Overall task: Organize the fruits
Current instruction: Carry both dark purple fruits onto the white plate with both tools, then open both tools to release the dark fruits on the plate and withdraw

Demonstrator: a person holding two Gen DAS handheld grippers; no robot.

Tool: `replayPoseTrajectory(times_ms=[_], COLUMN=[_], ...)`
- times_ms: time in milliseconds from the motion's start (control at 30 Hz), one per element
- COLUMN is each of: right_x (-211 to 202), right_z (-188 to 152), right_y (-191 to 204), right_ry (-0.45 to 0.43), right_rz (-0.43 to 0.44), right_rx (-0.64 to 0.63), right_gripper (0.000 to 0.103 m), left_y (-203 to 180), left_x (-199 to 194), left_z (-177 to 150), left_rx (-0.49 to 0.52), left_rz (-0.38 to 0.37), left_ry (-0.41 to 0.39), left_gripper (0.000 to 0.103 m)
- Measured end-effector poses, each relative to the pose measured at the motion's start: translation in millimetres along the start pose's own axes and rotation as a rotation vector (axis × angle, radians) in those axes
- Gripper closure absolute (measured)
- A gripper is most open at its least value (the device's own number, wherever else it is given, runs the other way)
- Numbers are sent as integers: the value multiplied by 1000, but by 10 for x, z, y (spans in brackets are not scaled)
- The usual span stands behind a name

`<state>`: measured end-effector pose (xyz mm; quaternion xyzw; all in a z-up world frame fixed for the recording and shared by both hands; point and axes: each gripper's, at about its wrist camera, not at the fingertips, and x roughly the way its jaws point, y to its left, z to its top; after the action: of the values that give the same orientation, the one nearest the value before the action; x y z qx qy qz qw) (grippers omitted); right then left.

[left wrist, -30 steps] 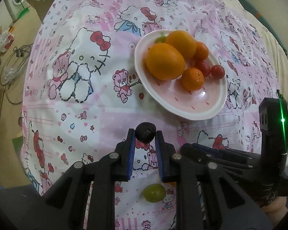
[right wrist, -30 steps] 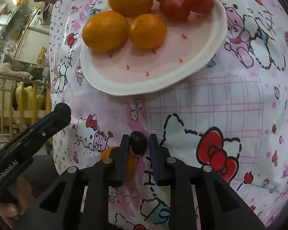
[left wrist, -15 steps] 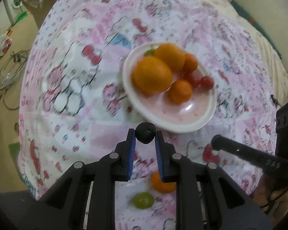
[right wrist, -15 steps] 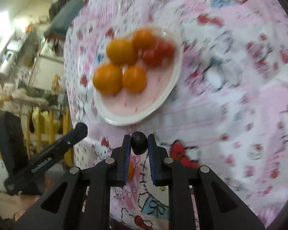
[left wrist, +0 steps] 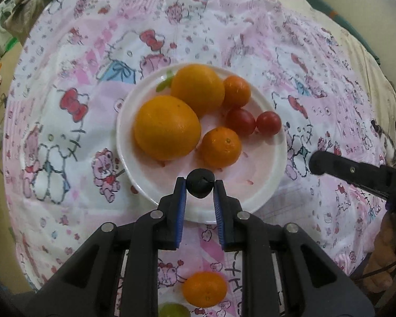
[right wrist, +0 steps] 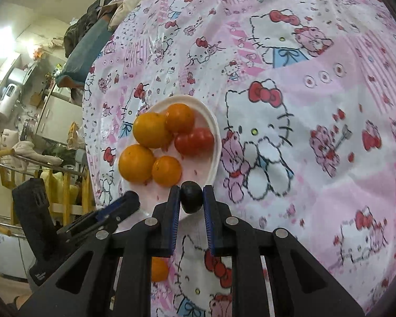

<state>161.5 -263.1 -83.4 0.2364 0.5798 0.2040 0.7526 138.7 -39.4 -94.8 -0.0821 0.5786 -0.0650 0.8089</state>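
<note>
- The white plate (left wrist: pixel 274 158) sits on a surface covered with a pink cartoon-cat cloth (left wrist: pixel 66 121), and it carries two large oranges (left wrist: pixel 167 128), two small mandarins (left wrist: pixel 220 148) and two cherry tomatoes (left wrist: pixel 268 122), all crowded toward its far half.
- The left gripper (left wrist: pixel 200 187) is clenched on a small dark round fruit (left wrist: pixel 200 186), pinched between its blue-padded fingers (left wrist: pixel 180 206) over the bare near part of the plate, close to the nearest mandarin.
- The right gripper (right wrist: pixel 191 198) likewise grasps a dark fruit (right wrist: pixel 191 196) at the plate rim (right wrist: pixel 215 142), just beside a small mandarin (right wrist: pixel 166 171).
- Each gripper shows in the other's view: the right one enters the left view as a black bar (left wrist: pixel 356 171) beside the plate's right edge; the left one appears low and left in the right view (right wrist: pixel 113 211), overlapping the plate's near rim.
- Only the left view shows a loose mandarin (left wrist: pixel 204 289) and a green fruit (left wrist: pixel 173 311) lying on the cloth beneath the gripper body; the right view catches just an orange sliver (right wrist: pixel 158 269) there.
- Only the right view shows the cluttered room (right wrist: pixel 26 132) past the surface's left edge.
- The cloth to the right of the plate in the right view lies open.
</note>
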Motion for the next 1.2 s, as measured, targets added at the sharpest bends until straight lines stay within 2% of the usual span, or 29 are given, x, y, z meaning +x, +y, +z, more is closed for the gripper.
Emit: replayPoseTrajectory(times_ms=[133, 367, 600, 633, 700, 767, 833, 900, 1000, 1100, 1200], right_x=[181, 489, 504, 505, 500, 484, 473, 465, 451, 431, 391], right_z=[121, 196, 202, 202, 200, 202, 205, 207, 213, 227, 242], right_y=[41, 98, 70, 68, 78, 99, 104, 92, 70, 46, 51], right_ry=[17, 65, 59, 60, 62, 55, 54, 52, 44, 42, 27], right_rz=[-9, -16, -2, -2, -8, -16, -11, 10, 23, 34, 35], right_rx=[-11, -38, -15, -11, -16, -25, -24, -6, 14, 33, 37], right_gripper=[85, 84, 81, 81, 81, 79, 71, 48, 44, 36, 35], left_y=[-6, -52, -56, -56, -47, -37, -42, -43, -27, -37, -24], left_x=[61, 51, 32, 25, -1, -40, -65, -85, -117, -129, -158], left_z=[19, 15, 39, 49, 60, 68, 77, 80, 61, 42, 22], left_rx=[-24, 14, 19, 16, 5, -3, 0, 0, -11, -3, -3], left_rz=[-3, 60, 60, 58, 60, 63, 64, 73, 91, 89, 87], left_ry=[24, -1, 4, -1, -8, -28, -35, -41, -53, -51, -57], left_gripper=[85, 85, 84, 82, 61, 50, 47, 39, 23, 22, 22])
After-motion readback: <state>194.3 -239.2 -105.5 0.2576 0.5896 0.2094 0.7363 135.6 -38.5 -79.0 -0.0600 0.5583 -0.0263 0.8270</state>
